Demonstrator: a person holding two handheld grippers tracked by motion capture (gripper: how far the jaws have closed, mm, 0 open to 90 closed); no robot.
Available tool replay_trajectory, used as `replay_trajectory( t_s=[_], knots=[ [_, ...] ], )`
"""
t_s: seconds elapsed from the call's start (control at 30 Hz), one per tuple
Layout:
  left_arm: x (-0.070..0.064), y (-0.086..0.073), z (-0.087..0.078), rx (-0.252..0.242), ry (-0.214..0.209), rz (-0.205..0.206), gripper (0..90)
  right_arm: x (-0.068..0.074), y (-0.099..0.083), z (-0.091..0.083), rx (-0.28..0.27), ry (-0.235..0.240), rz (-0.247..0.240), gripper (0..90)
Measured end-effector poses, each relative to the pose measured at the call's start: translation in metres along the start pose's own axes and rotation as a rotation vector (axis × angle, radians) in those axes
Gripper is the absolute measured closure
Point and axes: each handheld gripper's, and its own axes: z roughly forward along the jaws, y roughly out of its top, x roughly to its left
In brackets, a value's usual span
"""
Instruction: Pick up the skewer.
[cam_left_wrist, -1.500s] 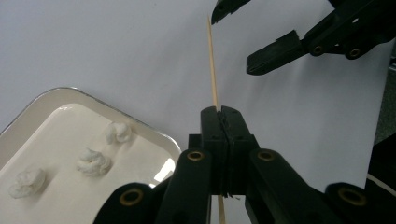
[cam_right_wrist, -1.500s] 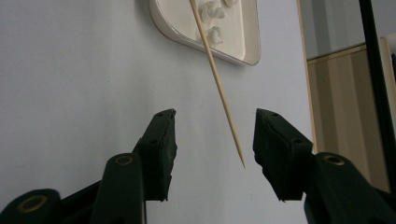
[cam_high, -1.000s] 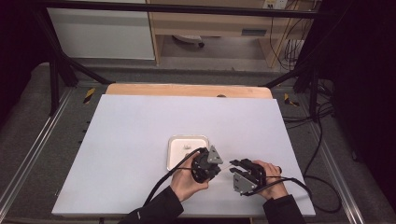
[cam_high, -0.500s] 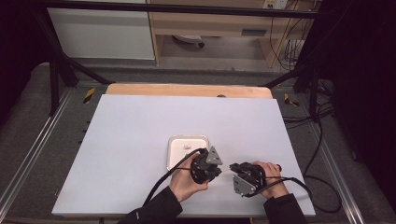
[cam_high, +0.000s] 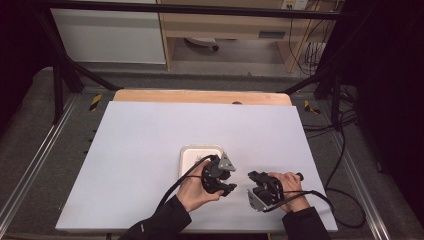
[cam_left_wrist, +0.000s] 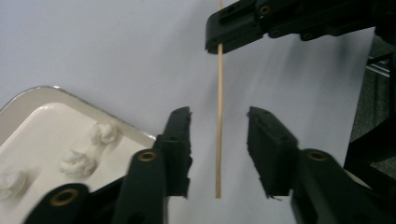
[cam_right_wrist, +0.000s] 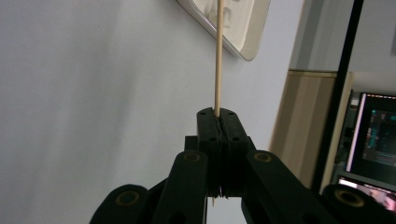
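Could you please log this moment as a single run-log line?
right gripper: shut on thin wooden skewer | left gripper: open, jaws either side of skewer | white square tray: holds white lumps

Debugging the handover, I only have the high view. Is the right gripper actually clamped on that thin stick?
Observer: Yes. In the right gripper view the right gripper is shut on the wooden skewer, which sticks out straight past its tips.
Operator: And the left one?
Observer: The left gripper is open, with the skewer's free end between its jaws, touching neither as far as I can tell.
Operator: Anything in the tray?
Observer: The white tray holds small white lumps, at least three visible in the left gripper view.
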Motion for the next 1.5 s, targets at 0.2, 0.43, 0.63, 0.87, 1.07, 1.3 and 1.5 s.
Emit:
replay_trajectory(
  t_s=[0.2, 0.43, 0.63, 0.87, 1.07, 1.3, 1.5],
  knots=[
    [0.002, 0.005, 0.006, 0.094, 0.054, 0.047, 50.8, -0.003, 0.008, 0.001, 0.069, -0.006, -0.102, 89.4],
    [0.001, 0.01, 0.024, 0.185, 0.04, 0.039, 61.6, -0.006, 0.015, 0.002, 0.067, -0.02, -0.141, 89.4],
    [-0.002, 0.016, 0.031, 0.221, 0.024, 0.028, 73.6, -0.006, 0.016, 0.003, 0.073, -0.02, -0.169, 89.3],
    [-0.005, 0.019, 0.031, 0.233, 0.038, 0.048, 87.4, -0.004, 0.017, 0.002, 0.071, -0.019, -0.154, 89.3],
    [-0.007, 0.018, 0.031, 0.223, 0.055, 0.055, 88.5, -0.006, 0.018, 0.003, 0.071, -0.02, -0.176, 89.3],
    [-0.006, 0.015, 0.028, 0.188, 0.061, 0.055, 88.7, -0.008, 0.017, 0.001, 0.058, -0.044, -0.155, 86.5],
    [0.003, 0.008, 0.017, 0.143, 0.1, 0.04, 88.7, -0.017, 0.008, -0.005, 0.023, -0.039, 0.054, 55.6]
  ],
)
